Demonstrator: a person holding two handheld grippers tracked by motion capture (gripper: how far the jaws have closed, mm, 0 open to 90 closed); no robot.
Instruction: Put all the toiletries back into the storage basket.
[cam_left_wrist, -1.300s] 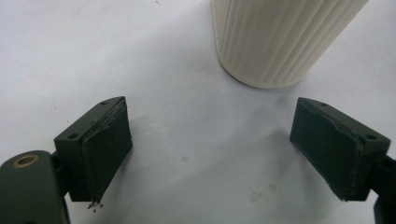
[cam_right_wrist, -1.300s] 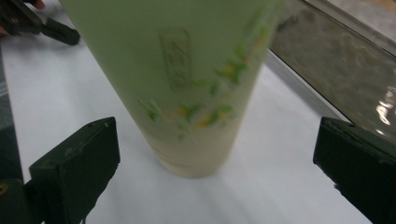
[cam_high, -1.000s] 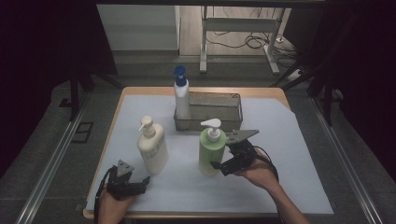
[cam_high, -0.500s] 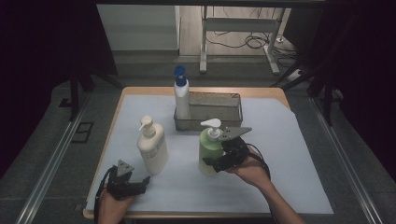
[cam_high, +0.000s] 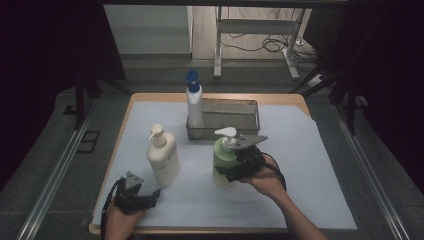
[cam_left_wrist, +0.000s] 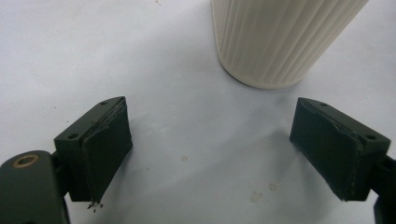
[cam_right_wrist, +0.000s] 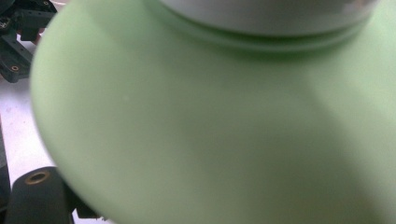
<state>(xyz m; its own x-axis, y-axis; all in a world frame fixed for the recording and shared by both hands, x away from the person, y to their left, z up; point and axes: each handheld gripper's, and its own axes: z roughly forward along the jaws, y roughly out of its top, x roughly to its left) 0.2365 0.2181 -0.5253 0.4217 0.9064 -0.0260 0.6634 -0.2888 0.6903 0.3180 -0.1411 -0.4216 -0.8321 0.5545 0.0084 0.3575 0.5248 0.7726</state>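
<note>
Tabletop space is taken up mostly by a wide sheet of pale grey-white paper (cam_high: 310, 165) laid over the wooden table (cam_high: 295, 98). At its far middle a rectangular grey metal basket (cam_high: 230, 117) is set, with a slim white spray bottle with a blue cap (cam_high: 194, 102) standing at the basket's left end. Nearer, a cream ribbed plastic pump bottle (cam_high: 162, 157) stands upright left of centre, and a light green plastic pump bottle with a white pump head (cam_high: 223, 160) stands upright on the paper just in front of the basket.

Trouble is most likely to come from the green bottle: it is tall, smooth and narrow-based, so it could be tipped if it is pushed sideways before both pads bear on it, or it could slip if it is squeezed too high near the shoulder and lifted.

The right gripper (cam_high: 235, 167) is pressed in against the green bottle's right side; its jaws have just been closing from a wide setting, with the bottle's body between them. Whether the pads already press on it cannot be told. The left gripper (cam_left_wrist: 224, 154) is held low over the paper, jaws wide apart and holding nothing, the cream bottle's base just ahead.
</note>
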